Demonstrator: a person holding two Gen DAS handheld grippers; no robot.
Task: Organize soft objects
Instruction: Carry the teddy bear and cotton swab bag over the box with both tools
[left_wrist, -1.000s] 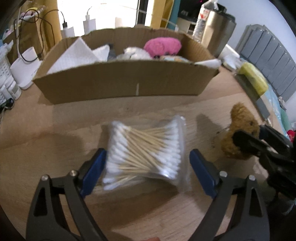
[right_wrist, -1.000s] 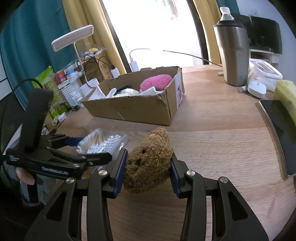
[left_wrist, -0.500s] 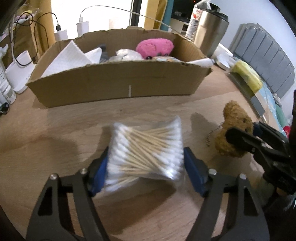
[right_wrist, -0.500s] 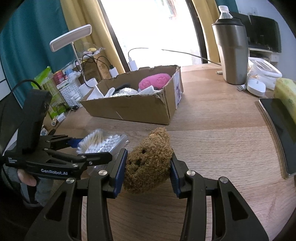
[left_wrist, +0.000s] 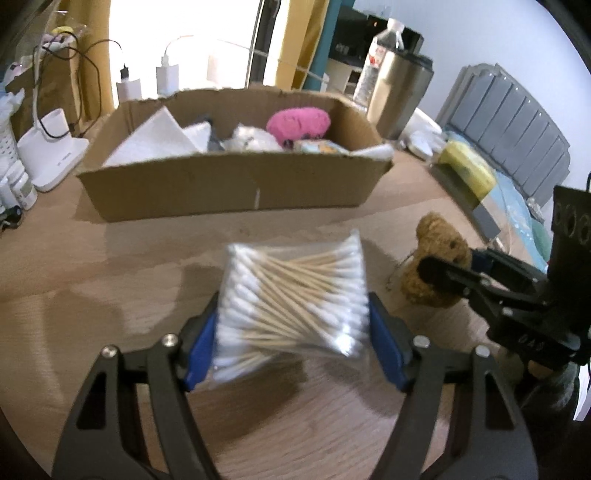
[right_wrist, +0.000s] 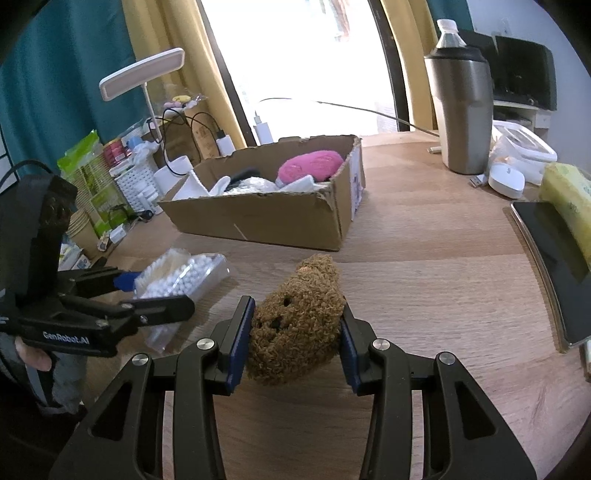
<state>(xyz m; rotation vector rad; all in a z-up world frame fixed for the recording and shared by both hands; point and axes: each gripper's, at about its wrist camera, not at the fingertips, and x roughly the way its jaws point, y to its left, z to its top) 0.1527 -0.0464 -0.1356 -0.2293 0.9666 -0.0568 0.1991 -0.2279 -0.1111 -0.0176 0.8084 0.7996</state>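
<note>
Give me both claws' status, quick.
Left claw: closed on the bag of cotton swabs.
Right claw: closed on the brown teddy bear.

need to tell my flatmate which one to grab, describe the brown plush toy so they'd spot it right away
Find the cardboard box on the wooden table; the brown teddy bear sits just in front of it, outside. It is the only curly brown thing there, beside a clear bag of cotton swabs.

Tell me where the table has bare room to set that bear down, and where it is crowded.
Bare wood lies between the cardboard box and the steel tumbler, and between the brown bear and the dark tablet. It is crowded left of the box, by the lamp base and bottles, and around the cotton swab bag.
</note>
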